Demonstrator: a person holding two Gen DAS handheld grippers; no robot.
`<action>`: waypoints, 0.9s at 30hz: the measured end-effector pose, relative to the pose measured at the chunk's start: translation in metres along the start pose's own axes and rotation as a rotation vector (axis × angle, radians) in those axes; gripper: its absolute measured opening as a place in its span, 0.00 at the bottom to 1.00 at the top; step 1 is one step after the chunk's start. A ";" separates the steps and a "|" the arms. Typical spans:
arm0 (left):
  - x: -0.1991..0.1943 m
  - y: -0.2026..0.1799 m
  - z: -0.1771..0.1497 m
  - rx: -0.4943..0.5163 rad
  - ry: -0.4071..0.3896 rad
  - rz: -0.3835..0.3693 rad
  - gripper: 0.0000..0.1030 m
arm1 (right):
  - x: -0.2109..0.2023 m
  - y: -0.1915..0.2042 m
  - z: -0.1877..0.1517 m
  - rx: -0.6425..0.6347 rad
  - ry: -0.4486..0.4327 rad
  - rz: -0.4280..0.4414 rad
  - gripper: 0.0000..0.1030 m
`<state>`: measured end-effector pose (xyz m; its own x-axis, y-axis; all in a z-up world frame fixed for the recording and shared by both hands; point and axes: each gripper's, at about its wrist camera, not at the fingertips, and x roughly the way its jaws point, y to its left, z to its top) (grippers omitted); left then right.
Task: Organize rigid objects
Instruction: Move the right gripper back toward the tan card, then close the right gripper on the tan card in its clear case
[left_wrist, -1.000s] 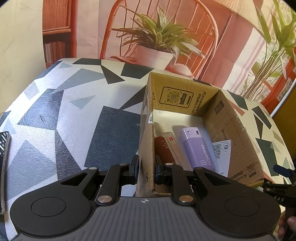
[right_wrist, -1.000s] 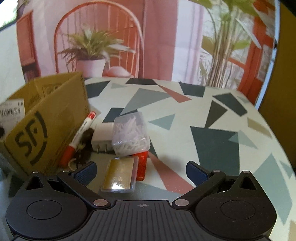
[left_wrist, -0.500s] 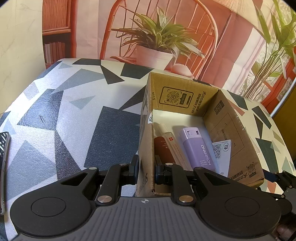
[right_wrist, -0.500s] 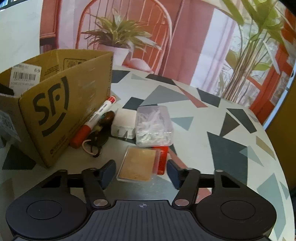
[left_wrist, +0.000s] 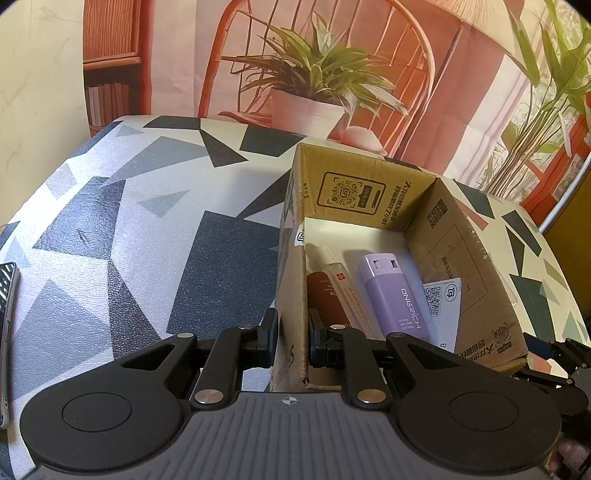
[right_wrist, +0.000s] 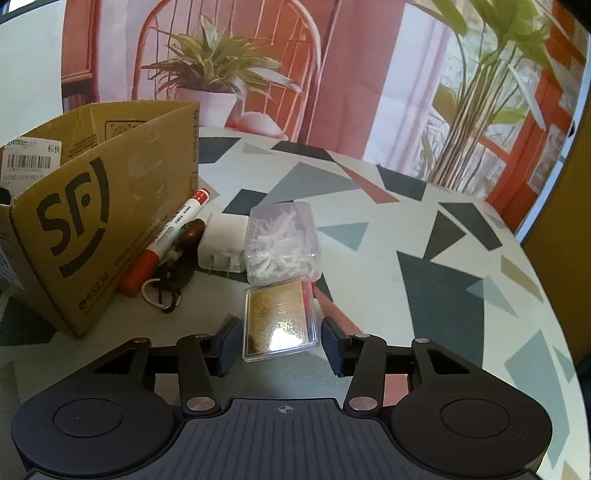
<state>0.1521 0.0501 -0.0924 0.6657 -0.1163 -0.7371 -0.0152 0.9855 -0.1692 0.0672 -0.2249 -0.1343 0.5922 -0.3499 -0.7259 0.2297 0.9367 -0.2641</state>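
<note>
The right hand-held gripper (right_wrist: 282, 341) is closing its jaws around a flat clear-plastic case with a glossy gold card inside (right_wrist: 280, 320); the case lies between the pads on the patterned counter (right_wrist: 424, 258), with a sliver of gap showing on each side, so the grip looks not yet made. The step in hand appears to be picking this case up, and the next move likely calls for a firm squeeze on its slick, hard edges, then a lift over the wall of the brown corrugated cardboard box (right_wrist: 92, 221) just to the left. Beyond the case sit a clear plastic box of white picks (right_wrist: 282, 243), a white plug adapter (right_wrist: 221, 247), a dark corded trinket (right_wrist: 177, 258) and a red-and-white marker (right_wrist: 166, 240) leaning against the box. The left hand-held gripper (left_wrist: 291, 341) is clamped on the near wall of the box, steadying it; inside lie a lilac plastic device (left_wrist: 393, 295), a slim white tube (left_wrist: 340, 284) and a maroon packet (left_wrist: 325, 299).
</note>
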 end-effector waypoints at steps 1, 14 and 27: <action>0.001 -0.001 0.000 0.001 0.000 0.000 0.17 | 0.000 0.001 0.001 -0.007 -0.002 -0.002 0.42; 0.002 -0.002 -0.001 0.002 0.000 0.000 0.17 | 0.006 -0.017 0.003 0.083 0.038 0.019 0.30; 0.002 -0.002 -0.001 0.002 0.000 0.000 0.17 | -0.003 -0.030 0.001 0.131 0.007 -0.005 0.25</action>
<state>0.1526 0.0481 -0.0936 0.6658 -0.1162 -0.7371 -0.0140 0.9857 -0.1680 0.0590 -0.2522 -0.1232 0.5858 -0.3538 -0.7291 0.3318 0.9255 -0.1825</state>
